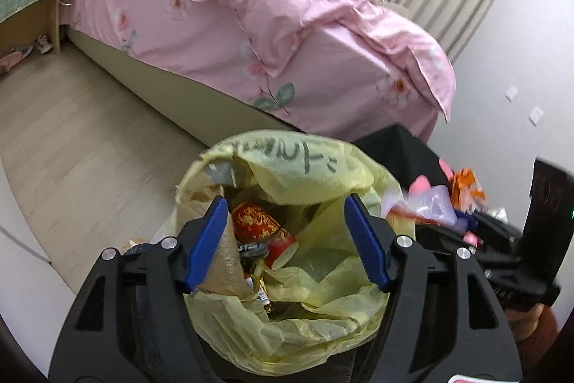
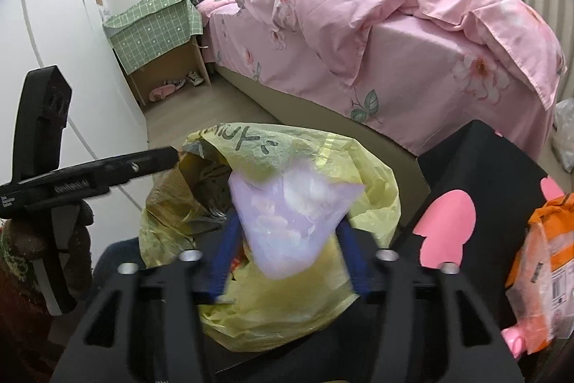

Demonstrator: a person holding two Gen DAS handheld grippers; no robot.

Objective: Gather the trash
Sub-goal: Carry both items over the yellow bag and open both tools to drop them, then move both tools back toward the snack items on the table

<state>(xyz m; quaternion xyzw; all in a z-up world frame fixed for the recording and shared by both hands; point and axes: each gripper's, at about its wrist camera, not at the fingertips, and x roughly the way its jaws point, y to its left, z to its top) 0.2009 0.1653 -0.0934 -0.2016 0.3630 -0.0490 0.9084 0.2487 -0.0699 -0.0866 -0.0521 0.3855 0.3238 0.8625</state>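
A yellow trash bag (image 1: 305, 174) stands open below both grippers, with a red printed wrapper (image 1: 254, 218) and other litter inside. My left gripper (image 1: 285, 200) hangs over its mouth, blue fingers (image 1: 208, 239) spread wide with nothing pressed between them. In the right wrist view the yellow bag (image 2: 373, 167) lies just ahead. A pale purple plastic bag (image 2: 287, 214), blurred, sits loosely between the fingers of my right gripper (image 2: 288, 225), which stand apart on either side of it. The left gripper's black body (image 2: 89, 171) shows at the left, held by a hand.
A bed with a pink floral duvet (image 1: 251, 24) runs behind the bag. A black box with pink shapes (image 2: 477, 167) and an orange package (image 2: 549, 257) stand to the right. A nightstand under a green cloth (image 2: 154, 31) and wooden floor (image 1: 71, 131) lie to the left.
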